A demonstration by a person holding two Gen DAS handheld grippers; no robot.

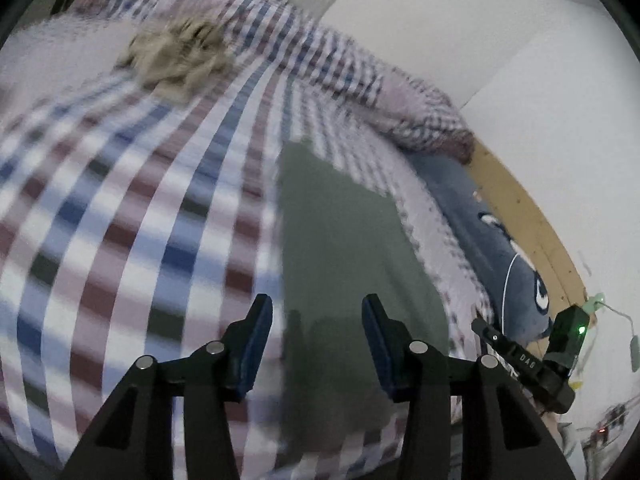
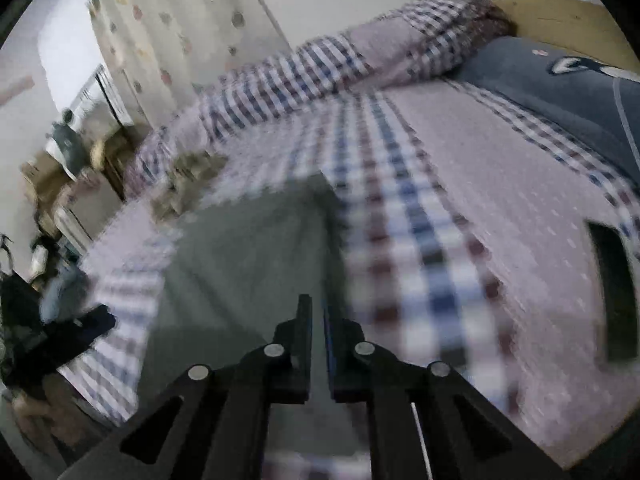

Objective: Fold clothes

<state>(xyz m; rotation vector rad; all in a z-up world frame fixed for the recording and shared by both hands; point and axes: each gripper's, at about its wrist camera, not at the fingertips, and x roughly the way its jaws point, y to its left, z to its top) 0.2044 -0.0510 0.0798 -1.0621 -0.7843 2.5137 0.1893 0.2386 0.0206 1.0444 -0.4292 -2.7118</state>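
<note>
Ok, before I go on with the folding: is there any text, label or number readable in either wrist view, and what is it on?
"DAS", as best I can read it: small pale letters on the black bar of the other gripper, seen at the right edge of the left wrist view.
The grey-blue pillow carries a white cartoon print, not lettering.
Nothing readable in the right wrist view; the frame is motion-blurred.

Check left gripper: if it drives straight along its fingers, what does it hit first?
Likely the grey-green garment spread on the checked bedsheet. The open left gripper points onto it with nothing between, though blur makes depth uncertain.
</note>
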